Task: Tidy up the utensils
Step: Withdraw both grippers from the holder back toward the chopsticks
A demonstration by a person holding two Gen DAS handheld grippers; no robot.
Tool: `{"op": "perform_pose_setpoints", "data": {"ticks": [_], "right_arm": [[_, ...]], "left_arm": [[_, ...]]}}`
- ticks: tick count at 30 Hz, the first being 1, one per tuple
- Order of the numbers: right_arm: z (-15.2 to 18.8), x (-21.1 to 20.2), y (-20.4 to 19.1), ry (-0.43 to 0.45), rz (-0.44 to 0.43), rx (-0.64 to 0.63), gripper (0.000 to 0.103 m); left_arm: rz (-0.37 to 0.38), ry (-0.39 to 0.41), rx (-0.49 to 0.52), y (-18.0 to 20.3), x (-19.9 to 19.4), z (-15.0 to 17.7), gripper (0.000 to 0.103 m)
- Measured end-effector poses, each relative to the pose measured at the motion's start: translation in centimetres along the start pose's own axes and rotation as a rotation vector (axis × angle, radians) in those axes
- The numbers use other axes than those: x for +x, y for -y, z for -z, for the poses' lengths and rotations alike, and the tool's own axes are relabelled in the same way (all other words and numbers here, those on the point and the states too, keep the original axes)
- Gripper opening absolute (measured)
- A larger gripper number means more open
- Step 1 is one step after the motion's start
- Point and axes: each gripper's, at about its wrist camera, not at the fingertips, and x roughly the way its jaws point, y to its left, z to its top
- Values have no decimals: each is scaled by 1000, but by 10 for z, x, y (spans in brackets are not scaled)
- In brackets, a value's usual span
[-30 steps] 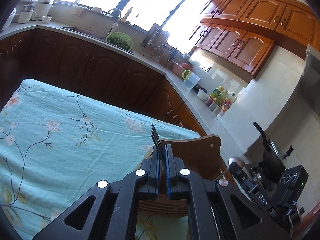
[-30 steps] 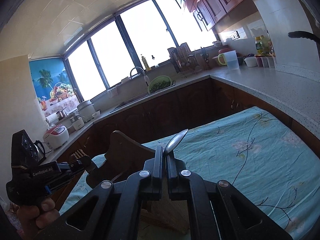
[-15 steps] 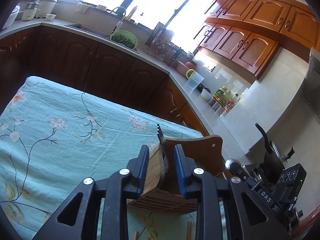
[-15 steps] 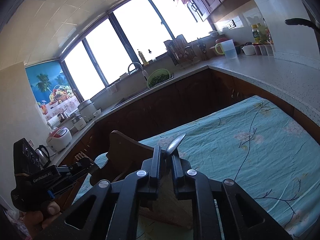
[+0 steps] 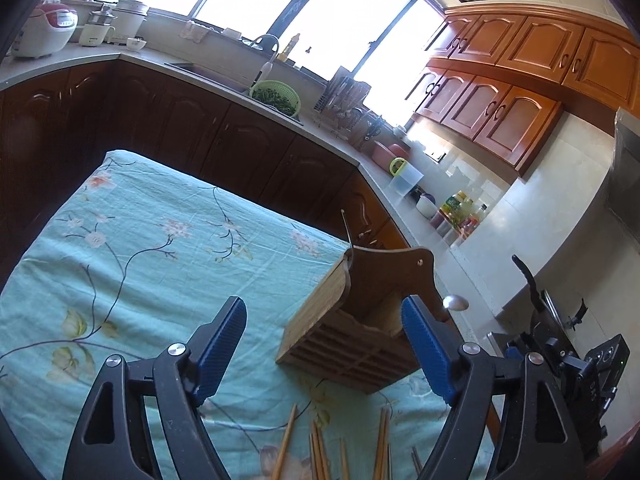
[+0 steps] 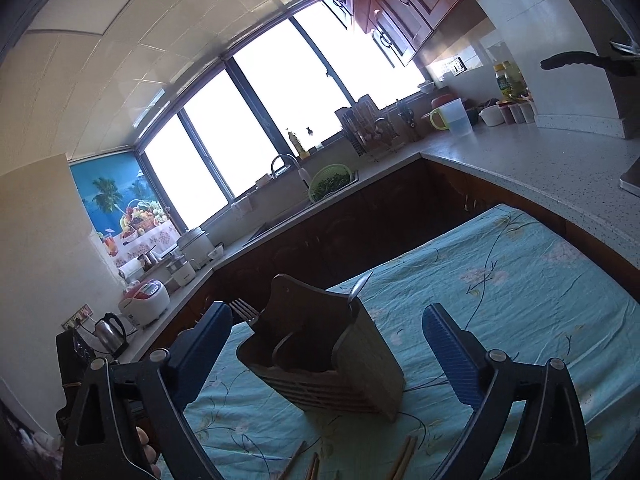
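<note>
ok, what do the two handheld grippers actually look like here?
Both match: the left gripper and right gripper have black plastic frames with triangular cutouts, silver pivot screws and ribbed blue pads. The right gripper's black body, seen from the left wrist camera, bears white lettering. No cables or sleeves visible.

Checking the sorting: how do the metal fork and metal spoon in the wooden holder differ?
The metal fork shows tines at the wooden utensil holder's left end; the metal spoon shows a smooth bowl at its right end. The spoon rises higher. Both stand handle-down.
</note>
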Motion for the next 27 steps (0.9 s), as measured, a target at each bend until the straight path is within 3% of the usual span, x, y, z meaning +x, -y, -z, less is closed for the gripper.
{"op": "perform_pose_setpoints", "data": {"ticks": [15, 27], "right_arm": [[57, -85, 2, -62, 104, -76, 99], [100, -93, 7, -163, 159, -90, 99]], "left_arm": [[-110, -31, 107, 25, -103, 84, 83], [-176, -79, 161, 32, -119, 110, 84]]}}
